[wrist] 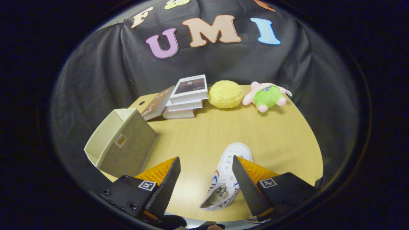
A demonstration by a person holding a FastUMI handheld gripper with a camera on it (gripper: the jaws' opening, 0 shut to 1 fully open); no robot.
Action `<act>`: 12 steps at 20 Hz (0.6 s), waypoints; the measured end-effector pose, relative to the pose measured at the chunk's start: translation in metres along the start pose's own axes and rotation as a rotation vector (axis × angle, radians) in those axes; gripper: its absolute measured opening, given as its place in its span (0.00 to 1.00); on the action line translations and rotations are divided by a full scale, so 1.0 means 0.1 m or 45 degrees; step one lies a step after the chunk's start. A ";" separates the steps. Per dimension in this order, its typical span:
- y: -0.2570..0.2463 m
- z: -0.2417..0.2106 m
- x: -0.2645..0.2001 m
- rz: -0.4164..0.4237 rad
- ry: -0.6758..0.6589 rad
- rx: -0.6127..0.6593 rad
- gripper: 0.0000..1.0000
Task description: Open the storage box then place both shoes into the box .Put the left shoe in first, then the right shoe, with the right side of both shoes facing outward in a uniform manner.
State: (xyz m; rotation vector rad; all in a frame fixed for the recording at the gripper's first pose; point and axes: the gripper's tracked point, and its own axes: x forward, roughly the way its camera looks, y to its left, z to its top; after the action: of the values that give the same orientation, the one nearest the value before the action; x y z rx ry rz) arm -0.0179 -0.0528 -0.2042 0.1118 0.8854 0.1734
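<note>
The claw (206, 172) hangs over the yellow wooden surface (281, 134) with its two fingers spread wide apart, gripping nothing. A white canvas shoe (227, 177) with red and blue side stripes lies between the fingers, nearer the right-hand one, its toe pointing away from the camera and its tongue flopped open toward it. The claw touches it on neither side, as far as can be told.

The storage box (123, 145), a beige fabric cube, sits just beyond the left-hand finger, tipped so that its open mouth faces up and away to the left. It appears to be open already, and no shoe can be seen inside it, though most of its interior is hidden. So the opening step looks done, while placing the shoes is still ahead. Whether this shoe is the left or the right one cannot be told for certain.

Printed characters show on the shoe's tongue, too small and warped to read. The box carries a small blank-looking label patch. Farther back stand a stack of books (187, 97), a yellow cushion (225, 94) and a plush toy (266, 95).
</note>
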 end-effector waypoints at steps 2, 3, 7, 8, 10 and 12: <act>-0.16 -0.17 0.05 -0.030 0.046 0.001 1.00; -0.22 -0.23 0.07 -0.037 0.064 0.000 1.00; -0.46 -0.44 0.20 -0.068 0.123 -0.012 1.00; -0.50 -0.49 0.23 -0.073 0.141 -0.007 1.00; -0.61 -0.60 0.31 -0.086 0.177 -0.005 1.00; -0.70 -0.73 0.36 -0.098 0.225 -0.018 1.00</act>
State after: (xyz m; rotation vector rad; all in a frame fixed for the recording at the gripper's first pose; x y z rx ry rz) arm -0.0449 -0.1122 -0.2889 0.0493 1.0630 0.1186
